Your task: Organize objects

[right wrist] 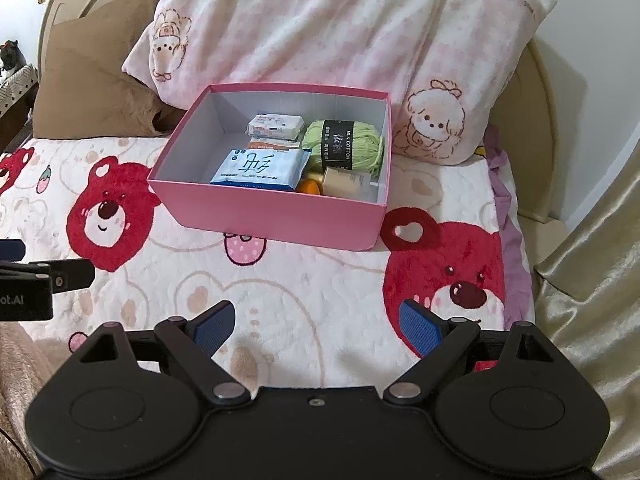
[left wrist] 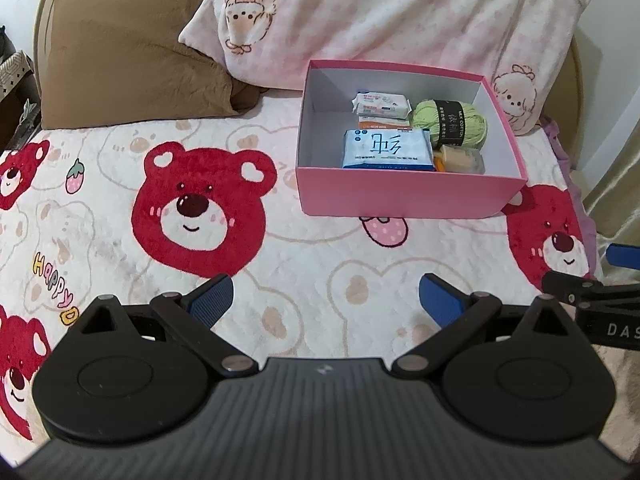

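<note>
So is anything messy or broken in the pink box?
Nothing looks broken or spilled. The pink box sits flat on the bear blanket, and the blue tissue pack, green yarn and small wipes pack all lie inside it. They crowd toward one side, leaving the other side bare.

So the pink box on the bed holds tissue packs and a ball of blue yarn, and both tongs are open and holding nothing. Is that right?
Nearly. The yarn is light green, not blue, as the right wrist view shows clearly. The rest stands: the pink box sits on the bed and holds tissue packs, and both the left tongs and right tongs are open and holding nothing.
</note>
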The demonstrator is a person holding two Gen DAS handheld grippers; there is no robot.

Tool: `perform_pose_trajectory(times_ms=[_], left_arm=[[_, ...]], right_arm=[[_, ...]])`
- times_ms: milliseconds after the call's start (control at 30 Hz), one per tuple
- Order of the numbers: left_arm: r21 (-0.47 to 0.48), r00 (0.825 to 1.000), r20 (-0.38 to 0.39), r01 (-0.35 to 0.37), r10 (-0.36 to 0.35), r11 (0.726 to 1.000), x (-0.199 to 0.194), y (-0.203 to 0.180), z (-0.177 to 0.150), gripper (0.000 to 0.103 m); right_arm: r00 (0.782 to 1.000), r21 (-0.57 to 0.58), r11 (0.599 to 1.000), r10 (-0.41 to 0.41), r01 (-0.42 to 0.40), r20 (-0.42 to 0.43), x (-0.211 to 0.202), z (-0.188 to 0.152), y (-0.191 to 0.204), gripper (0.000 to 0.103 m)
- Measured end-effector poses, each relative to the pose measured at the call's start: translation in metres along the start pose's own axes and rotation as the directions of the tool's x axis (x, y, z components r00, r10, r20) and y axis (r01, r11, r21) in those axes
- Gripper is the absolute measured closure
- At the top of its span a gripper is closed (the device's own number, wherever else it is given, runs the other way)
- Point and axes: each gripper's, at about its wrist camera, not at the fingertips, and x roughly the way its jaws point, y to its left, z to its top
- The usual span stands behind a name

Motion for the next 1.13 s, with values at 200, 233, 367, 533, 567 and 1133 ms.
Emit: perform_pose_trajectory(times_ms=[200,233,367,533,567,1133], left_arm=[[-0.006,1.000,-0.006,0.010,-0.010,1.000,-0.0001,0.0026,-0.0013,0.002],[-0.007,1.000,-0.009,0.013,-0.013,1.000,0.0002,0.0028,-0.0011,0.002],[-0.024,0.999,-0.035,0.027,-0.028,0.999,0.0037,0.0047,-0.0007,0.002],[-0.024,0.999,-0.044,0.020,-0.021,0.999,0.0066,0.0041,-0.0020,0.002],[-0.020,0.999,-0.046,0.019,-0.020,1.000,0.0068,0.0036,-0.0019,0.002],[0.019,0.999,-0.047,0.005,-0.004,1.000,0.0060,-0.0006,-0.0019,0.000]], right_arm=[[1.000,-0.005,1.000,-0.003,0.003,0.000,-0.0031,-0.0005,0.0021,0.011],[1.000,-0.006,1.000,-0.004,0.004,0.001,-0.0037,-0.0006,0.0026,0.011],[1.000,-0.008,1.000,-0.004,0.004,0.002,-0.0058,-0.0008,0.0030,0.011],[1.000,-0.011,1.000,-0.007,0.007,0.005,-0.0097,-0.0021,0.0034,0.011],[1.000,-0.009,1.000,-0.008,0.008,0.003,-0.0096,-0.0021,0.0034,0.011],[1.000,0.007,1.000,-0.020,0.020,-0.015,-0.0069,-0.0045,0.0003,0.011]])
